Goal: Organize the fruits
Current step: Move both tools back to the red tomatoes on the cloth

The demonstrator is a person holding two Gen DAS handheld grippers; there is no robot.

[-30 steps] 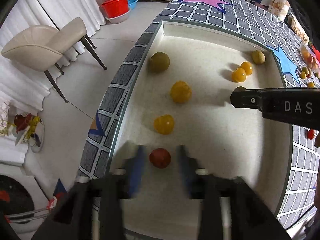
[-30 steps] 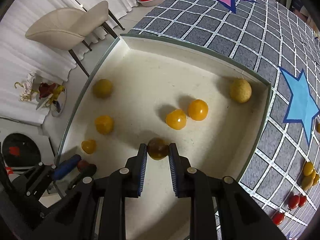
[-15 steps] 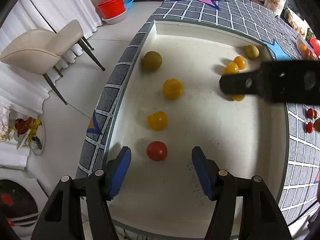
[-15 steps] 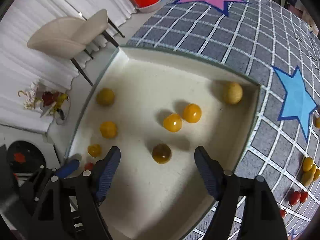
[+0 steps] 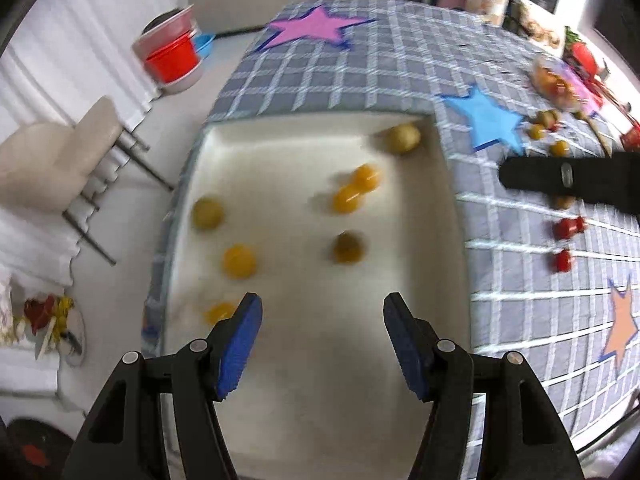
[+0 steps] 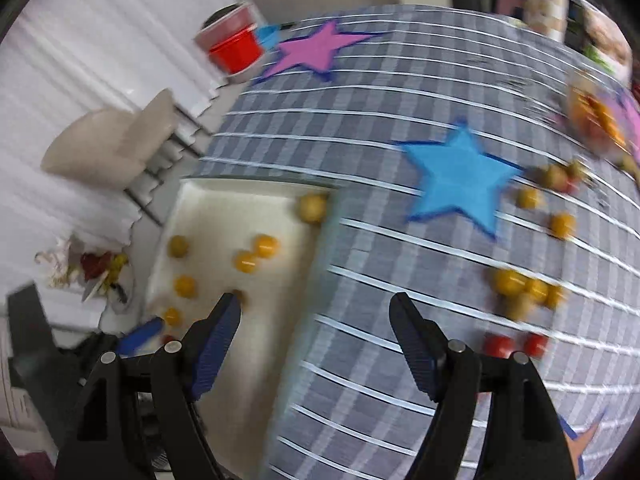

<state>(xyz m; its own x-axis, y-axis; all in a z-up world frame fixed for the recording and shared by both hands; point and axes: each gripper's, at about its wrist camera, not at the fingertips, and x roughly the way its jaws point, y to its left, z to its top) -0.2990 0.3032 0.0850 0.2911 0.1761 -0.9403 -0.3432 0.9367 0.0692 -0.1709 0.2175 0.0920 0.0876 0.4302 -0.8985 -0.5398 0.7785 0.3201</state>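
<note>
Grippers: your left gripper (image 5: 322,344) and right gripper (image 6: 316,350) both stand wide apart, nothing between the pads.
Fruit: small round yellow and red fruits (image 6: 524,288) lie loose on the grey checked tablecloth (image 6: 380,120), ahead-right of your right gripper.
Risk: a fast, off-centre pinch could send one rolling.
Obstacle: the white tray's rim (image 6: 320,236) lies between cloth and tray floor.
Around: a beige chair (image 5: 60,160) stands far left.

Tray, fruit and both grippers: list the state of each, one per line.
Tray: on the checked tablecloth, holding several loose fruits.
Dark fruit: lying free in the tray, no pads on it.
Red tomatoes: on the cloth outside the tray, not yet sorted.
Yellow fruit cluster: on the cloth, beside the red ones.
Left gripper: open, empty, above the tray.
Right gripper: open, empty, over the tray's edge.
</note>
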